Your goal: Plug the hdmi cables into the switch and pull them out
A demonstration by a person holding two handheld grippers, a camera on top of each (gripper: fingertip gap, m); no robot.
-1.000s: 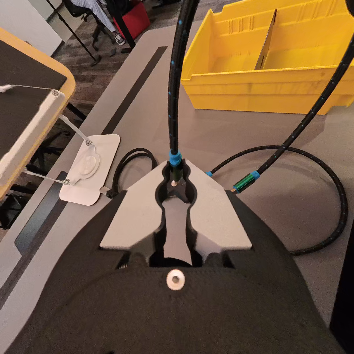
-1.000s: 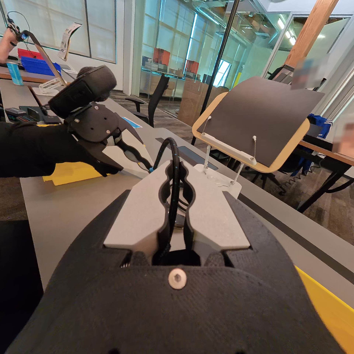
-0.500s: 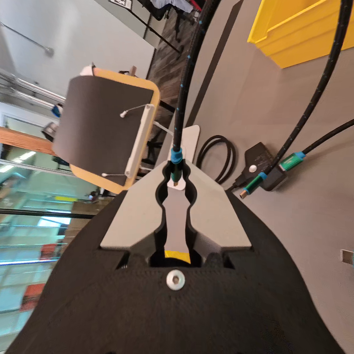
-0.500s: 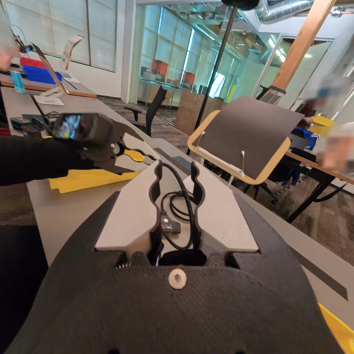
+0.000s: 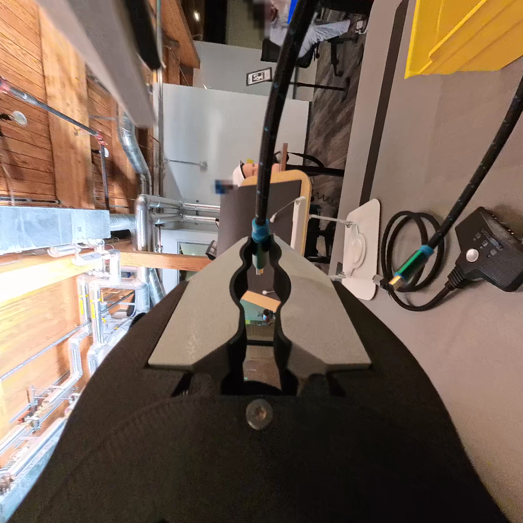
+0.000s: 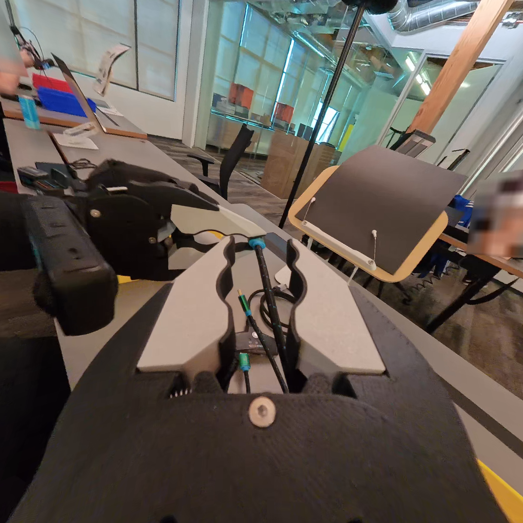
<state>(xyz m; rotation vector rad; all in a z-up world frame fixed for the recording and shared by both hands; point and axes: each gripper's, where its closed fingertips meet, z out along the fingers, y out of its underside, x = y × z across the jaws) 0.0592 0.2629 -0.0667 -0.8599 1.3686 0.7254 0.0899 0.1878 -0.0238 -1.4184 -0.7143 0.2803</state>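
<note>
At the left gripper (image 5: 261, 256) tip: fingers pinch a green HDMI plug (image 5: 259, 259), raised.
Right gripper (image 6: 260, 270): fingers spread wide, empty.
Worktop (image 5: 452, 353): switch (image 5: 492, 254) lies right; second plug (image 5: 407, 267) loose beside it.

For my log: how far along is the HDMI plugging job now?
Done: one green plug looks seated in the switch. In hand: the left gripper pinches a second plug, away from the switch. Left: a third plug lies loose; the right gripper is open.

Glass partition walls (image 6: 254, 85), wooden beam (image 6: 458, 65), grey desks (image 6: 158, 152), black office chair (image 6: 229, 161)
</note>
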